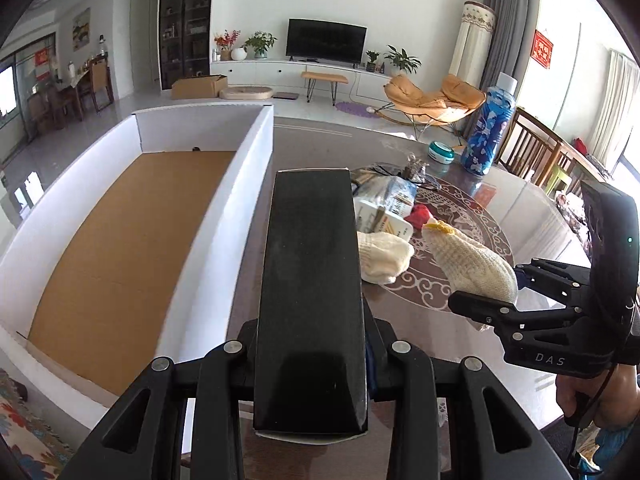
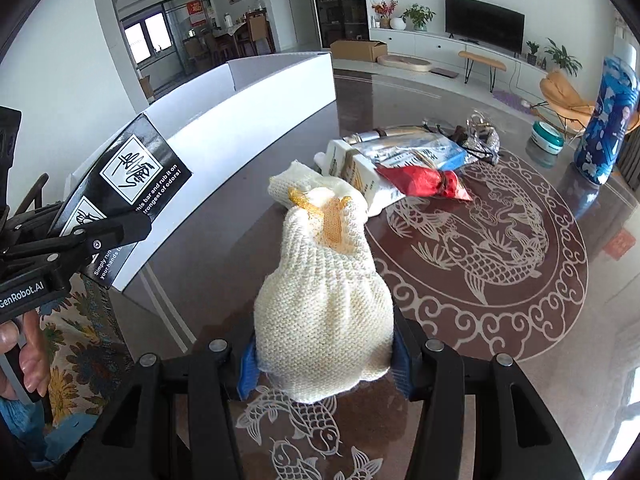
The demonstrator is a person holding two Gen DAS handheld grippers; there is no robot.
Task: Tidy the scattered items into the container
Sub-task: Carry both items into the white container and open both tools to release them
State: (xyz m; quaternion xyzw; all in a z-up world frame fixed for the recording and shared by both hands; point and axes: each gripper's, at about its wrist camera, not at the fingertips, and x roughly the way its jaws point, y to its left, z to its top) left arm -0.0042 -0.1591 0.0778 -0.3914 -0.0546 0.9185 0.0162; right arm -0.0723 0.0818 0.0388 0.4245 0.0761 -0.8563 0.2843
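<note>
2 things were in your grip: your left gripper (image 1: 310,360) clamped a black box (image 1: 310,280), your right gripper (image 2: 322,360) squeezed a cream glove (image 2: 324,300). The white container (image 1: 224,200) looked empty. Another glove (image 1: 382,256) and packets (image 2: 400,160) waited on the table (image 2: 520,360).

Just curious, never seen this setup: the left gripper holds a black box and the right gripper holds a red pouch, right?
Not quite. The right gripper holds a cream knitted glove, as the right wrist view shows; the red pouch lies on the table. The left gripper does hold the black box.
</note>
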